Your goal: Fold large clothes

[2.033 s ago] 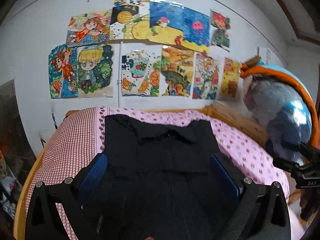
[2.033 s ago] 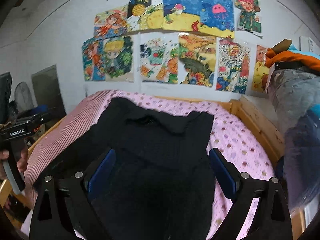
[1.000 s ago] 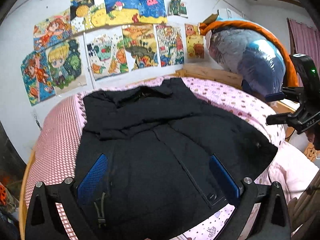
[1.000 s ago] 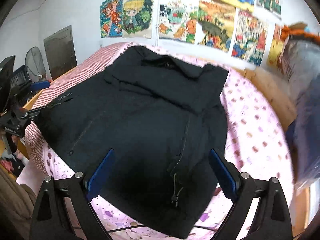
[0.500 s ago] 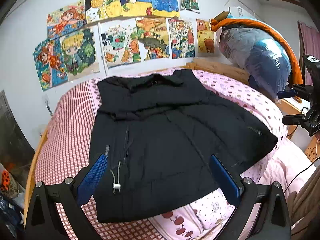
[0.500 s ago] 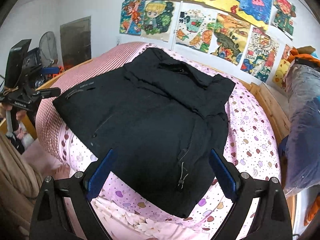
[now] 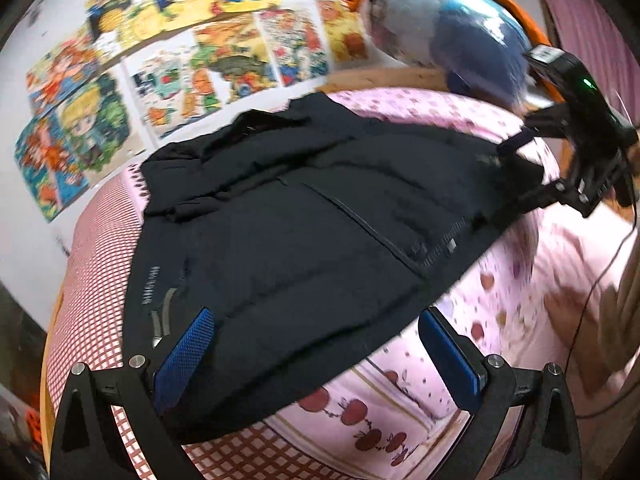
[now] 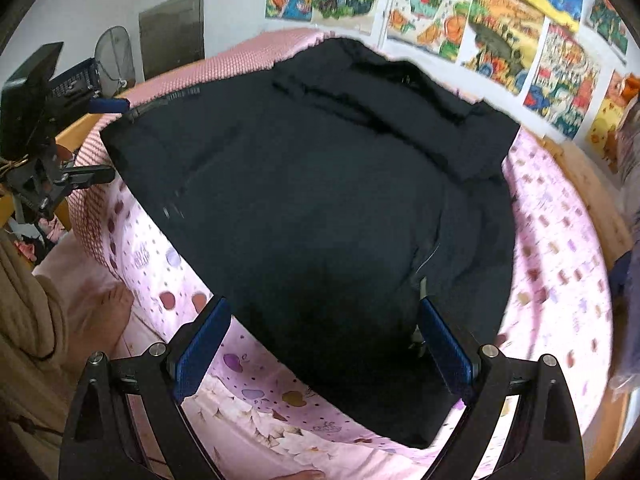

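Observation:
A large black padded jacket (image 7: 304, 232) lies spread flat on a pink bed (image 7: 516, 280), collar toward the wall, hem hanging over the near edge. It also shows in the right wrist view (image 8: 320, 200). My left gripper (image 7: 316, 356) is open and empty, just above the jacket's hem near its left corner. My right gripper (image 8: 324, 348) is open and empty, over the hem on the jacket's right side. Each gripper appears in the other's view: the right one (image 7: 520, 172) by the jacket's far right corner, the left one (image 8: 108, 140) beside its left edge.
A red-checked cover (image 7: 96, 280) lies on the bed's left part. A wooden bed frame (image 8: 616, 216) runs along the right. A bagged blue and orange bundle (image 7: 452, 28) sits at the bed's far right. Drawings (image 7: 224, 52) cover the wall. A bare foot (image 8: 104, 316) stands below the bed.
Both grippers have pulled back from over the jacket toward the bed's near edge and dropped lower. The jacket lies as before. Both stay open.

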